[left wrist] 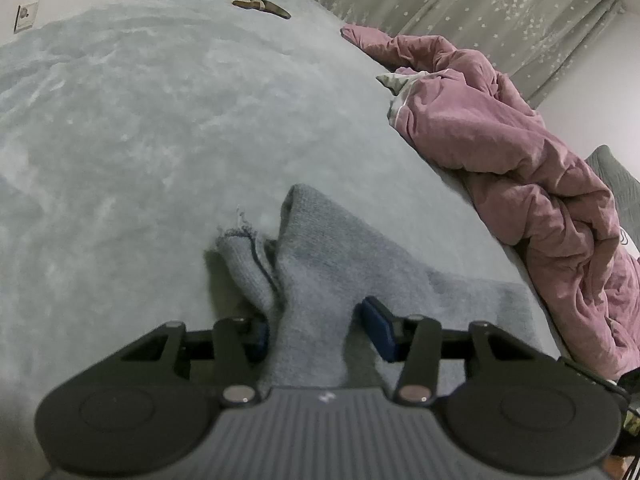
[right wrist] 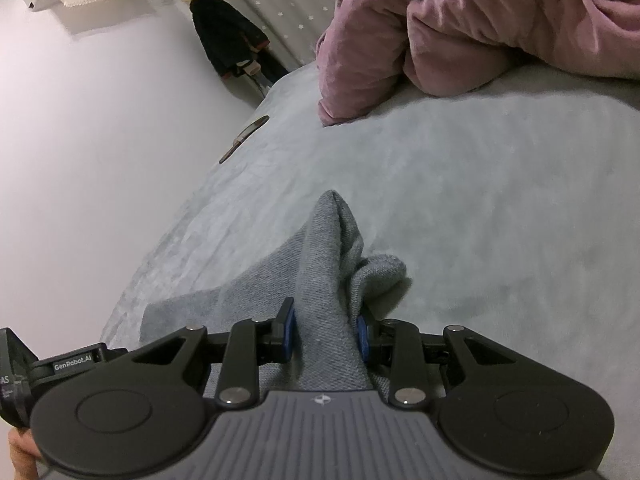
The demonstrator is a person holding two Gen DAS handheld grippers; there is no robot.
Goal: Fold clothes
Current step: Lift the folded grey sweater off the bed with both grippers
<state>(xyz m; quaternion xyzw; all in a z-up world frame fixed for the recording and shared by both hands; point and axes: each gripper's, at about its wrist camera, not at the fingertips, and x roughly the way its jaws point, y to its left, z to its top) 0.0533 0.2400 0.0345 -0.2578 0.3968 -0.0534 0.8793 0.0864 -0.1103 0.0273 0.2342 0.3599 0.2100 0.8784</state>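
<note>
A grey knit garment (left wrist: 320,264) lies on the pale grey bed (left wrist: 140,140), its near part pulled up into a ridge. My left gripper (left wrist: 320,332) is shut on that bunched cloth, and a frayed edge (left wrist: 236,236) hangs to the left of the fold. In the right wrist view the same garment (right wrist: 328,264) rises in a peak between the blue pads (right wrist: 289,334). My right gripper (right wrist: 326,336) is shut on it, while the rest of the cloth spreads flat to the left (right wrist: 192,312).
A crumpled pink duvet (left wrist: 500,140) is heaped along the bed's right side, also seen as the duvet (right wrist: 460,32). A thin brown object (left wrist: 262,6) lies at the far end of the bed. A dark coat (right wrist: 224,40) hangs by the curtain. A hand (right wrist: 20,456) shows at bottom left.
</note>
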